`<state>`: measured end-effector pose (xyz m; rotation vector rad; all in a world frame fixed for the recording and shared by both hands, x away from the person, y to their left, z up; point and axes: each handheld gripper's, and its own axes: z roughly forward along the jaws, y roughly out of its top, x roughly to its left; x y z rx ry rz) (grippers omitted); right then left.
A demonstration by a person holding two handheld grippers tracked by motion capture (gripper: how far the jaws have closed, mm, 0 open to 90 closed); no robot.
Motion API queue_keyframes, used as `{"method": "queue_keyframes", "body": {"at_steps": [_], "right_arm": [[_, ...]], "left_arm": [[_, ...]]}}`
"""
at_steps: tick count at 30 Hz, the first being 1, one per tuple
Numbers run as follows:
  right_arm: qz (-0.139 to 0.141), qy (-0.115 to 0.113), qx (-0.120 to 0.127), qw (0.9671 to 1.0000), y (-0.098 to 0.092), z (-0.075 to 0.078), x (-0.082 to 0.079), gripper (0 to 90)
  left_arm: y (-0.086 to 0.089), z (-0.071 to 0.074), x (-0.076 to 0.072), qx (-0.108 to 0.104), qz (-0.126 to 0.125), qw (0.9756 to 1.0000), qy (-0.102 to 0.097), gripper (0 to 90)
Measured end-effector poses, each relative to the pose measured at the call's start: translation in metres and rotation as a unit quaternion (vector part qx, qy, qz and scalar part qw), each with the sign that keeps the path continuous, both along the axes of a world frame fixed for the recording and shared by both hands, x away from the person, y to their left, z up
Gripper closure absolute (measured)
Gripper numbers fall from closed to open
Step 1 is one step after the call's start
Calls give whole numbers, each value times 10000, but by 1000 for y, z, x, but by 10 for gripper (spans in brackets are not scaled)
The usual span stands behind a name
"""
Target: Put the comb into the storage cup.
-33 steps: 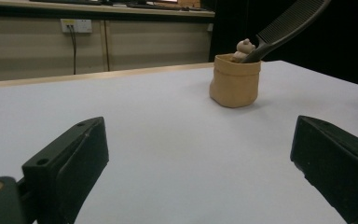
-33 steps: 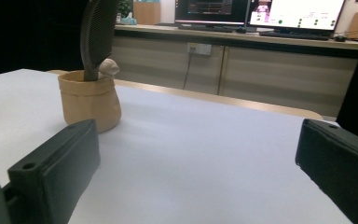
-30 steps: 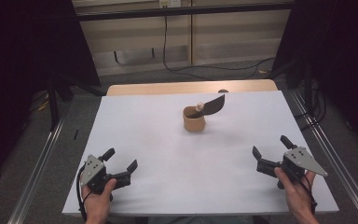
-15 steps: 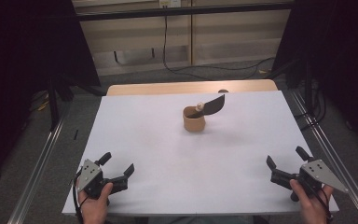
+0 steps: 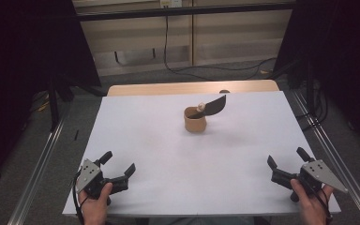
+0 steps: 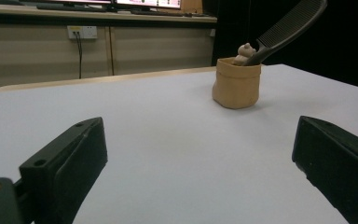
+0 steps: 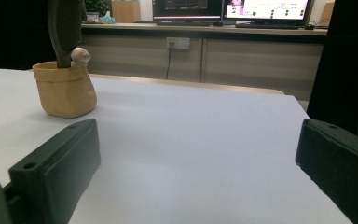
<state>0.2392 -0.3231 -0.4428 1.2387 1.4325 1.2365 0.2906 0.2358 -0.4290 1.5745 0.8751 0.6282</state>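
a: nearest first, what are the hands doing?

b: the left gripper (image 5: 120,168) sits at about seven o'clock on the white worktop (image 5: 168,154), jaws spread wide and holding nothing. the right gripper (image 5: 286,159) sits at about five o'clock, jaws likewise apart and empty. both rest close to the near edge.

a: and the things to be handled?

b: farther off, toward twelve o'clock of the worktop's middle, stands a small tan pouch (image 5: 195,121). a black comb (image 5: 213,107) leans out of it toward two o'clock, and a little pale figure (image 5: 200,106) peeks over the rim beside the comb.

a: so which step is this?

b: i judge it a resting pose, both grippers well apart from the pouch, nothing grasped. a next move would call for a long forward reach, jaws kept apart, lining up on the comb's slanted body.
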Motion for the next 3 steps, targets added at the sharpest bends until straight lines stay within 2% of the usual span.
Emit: {"method": "queue_keyframes", "body": {"at_steps": [3], "right_arm": [[34, 42, 20, 10000, 0, -1, 0, 0]], "left_arm": [[-1, 0, -1, -11, -13, 10000, 13, 32]]}}
